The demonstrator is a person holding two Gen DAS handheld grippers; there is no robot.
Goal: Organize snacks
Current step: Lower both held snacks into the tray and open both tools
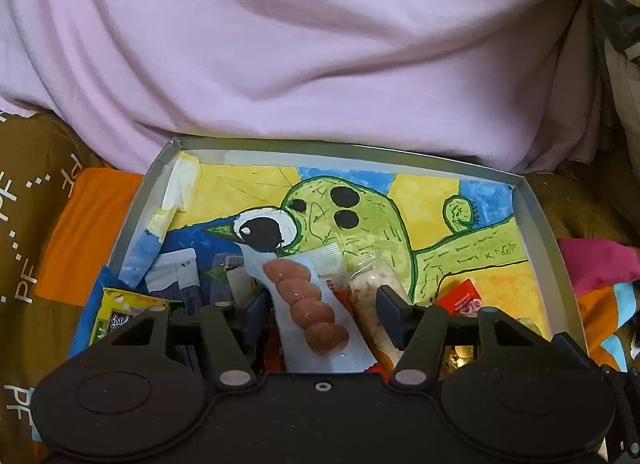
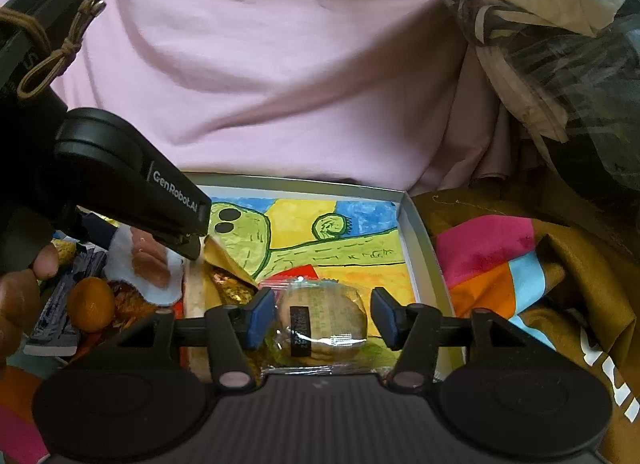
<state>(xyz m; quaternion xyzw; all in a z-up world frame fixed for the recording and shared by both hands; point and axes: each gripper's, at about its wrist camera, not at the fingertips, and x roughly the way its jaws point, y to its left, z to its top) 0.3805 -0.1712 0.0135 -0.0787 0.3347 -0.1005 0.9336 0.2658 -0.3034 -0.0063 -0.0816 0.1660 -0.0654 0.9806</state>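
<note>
Lying lengthwise between released left fingers (image 1: 256,304): sausage pack (image 1: 308,304); right fingers (image 2: 384,318) released around biscuit (image 2: 320,324).

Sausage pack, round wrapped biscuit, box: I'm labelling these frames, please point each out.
sausage pack (image 1: 308,304), left wrist view, on the sausage links
round wrapped biscuit (image 2: 320,324), right wrist view, its middle
box (image 1: 536,232), left wrist view, right wall

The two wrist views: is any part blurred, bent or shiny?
Left wrist view: fisheye curves the box rim; the sausage pack shows small glints. Right wrist view: glare on the cookie wrapper; the near left gripper looks soft.
</note>
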